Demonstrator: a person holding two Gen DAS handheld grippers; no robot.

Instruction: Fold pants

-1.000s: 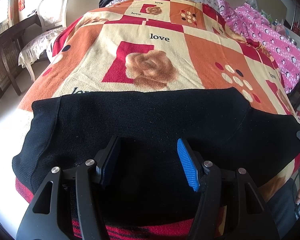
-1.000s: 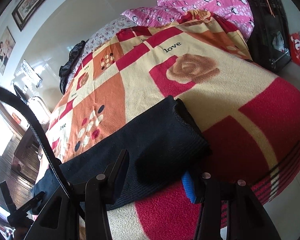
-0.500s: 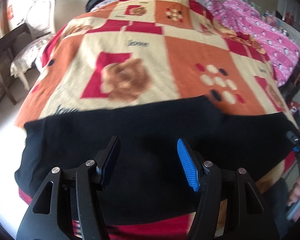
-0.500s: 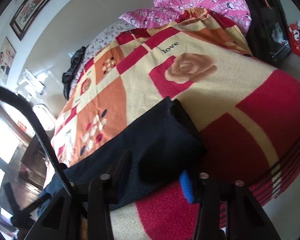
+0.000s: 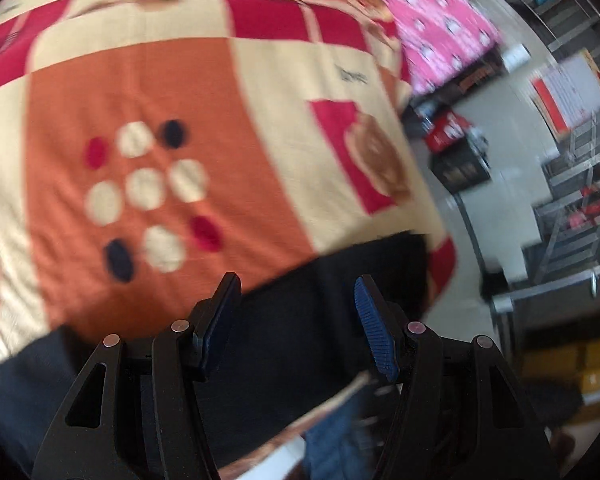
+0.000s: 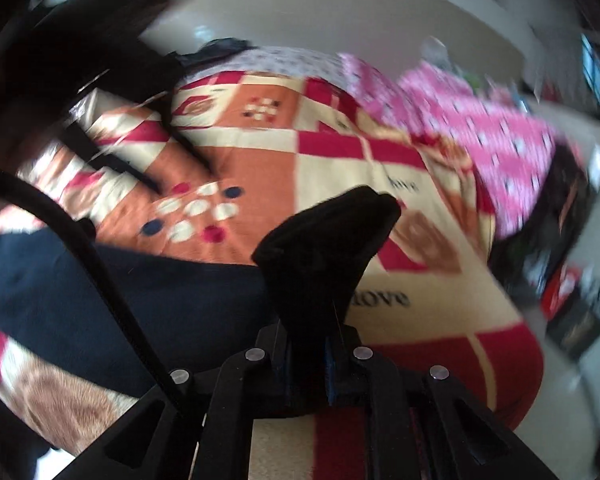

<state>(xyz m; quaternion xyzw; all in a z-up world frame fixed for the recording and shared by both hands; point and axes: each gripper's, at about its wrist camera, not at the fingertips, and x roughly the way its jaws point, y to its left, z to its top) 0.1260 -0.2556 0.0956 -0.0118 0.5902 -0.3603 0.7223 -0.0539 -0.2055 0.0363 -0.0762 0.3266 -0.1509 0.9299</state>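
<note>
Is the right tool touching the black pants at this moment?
Touching. In the right wrist view the right tool, whose jaws have just been closing, pinches the end of the black pants, which sticks up from between them.

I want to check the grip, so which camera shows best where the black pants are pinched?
The right wrist view: the right tongs, which have just been closing, clamp a raised end of the black pants. The left wrist view shows only flat pants under the open left tongs, blurred, no pinch.
</note>
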